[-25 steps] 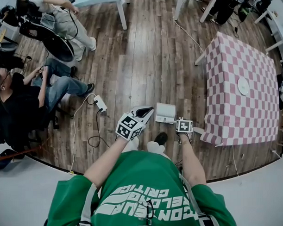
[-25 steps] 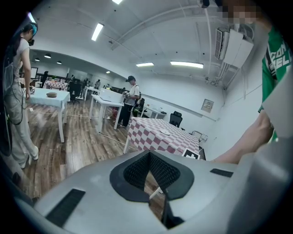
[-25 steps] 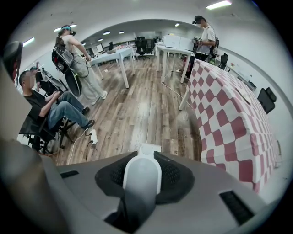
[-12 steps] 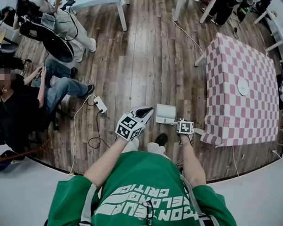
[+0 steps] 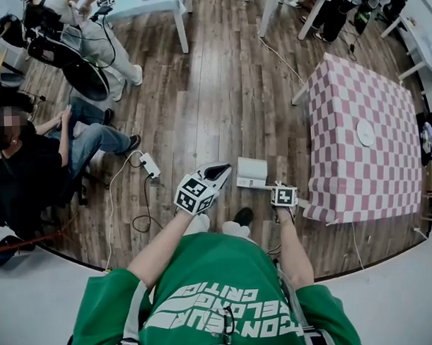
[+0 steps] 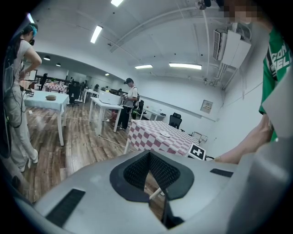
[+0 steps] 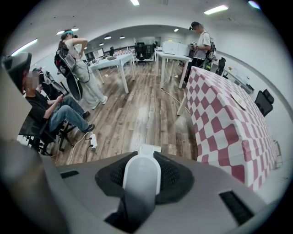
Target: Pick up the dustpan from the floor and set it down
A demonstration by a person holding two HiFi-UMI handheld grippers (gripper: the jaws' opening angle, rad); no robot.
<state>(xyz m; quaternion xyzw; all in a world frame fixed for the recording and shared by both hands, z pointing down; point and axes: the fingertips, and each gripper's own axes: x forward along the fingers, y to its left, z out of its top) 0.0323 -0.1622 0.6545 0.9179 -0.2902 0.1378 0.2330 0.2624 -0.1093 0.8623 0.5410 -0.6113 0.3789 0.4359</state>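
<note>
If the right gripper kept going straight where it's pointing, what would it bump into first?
Probably the wooden floor: the right gripper, clamped on the dustpan handle, points steeply down at the boards.

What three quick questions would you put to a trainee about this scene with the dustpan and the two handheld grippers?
1. True or false: the white plastic dustpan is gripped by its handle in the jaws of the right gripper.
2. Pick one: seen from the head view, the pink-and-white checked table stands to the person's A) left, B) right, C) back.
3. Fill in: the left gripper holds ____.

Key: 1 true; 2 B; 3 nothing.
</note>
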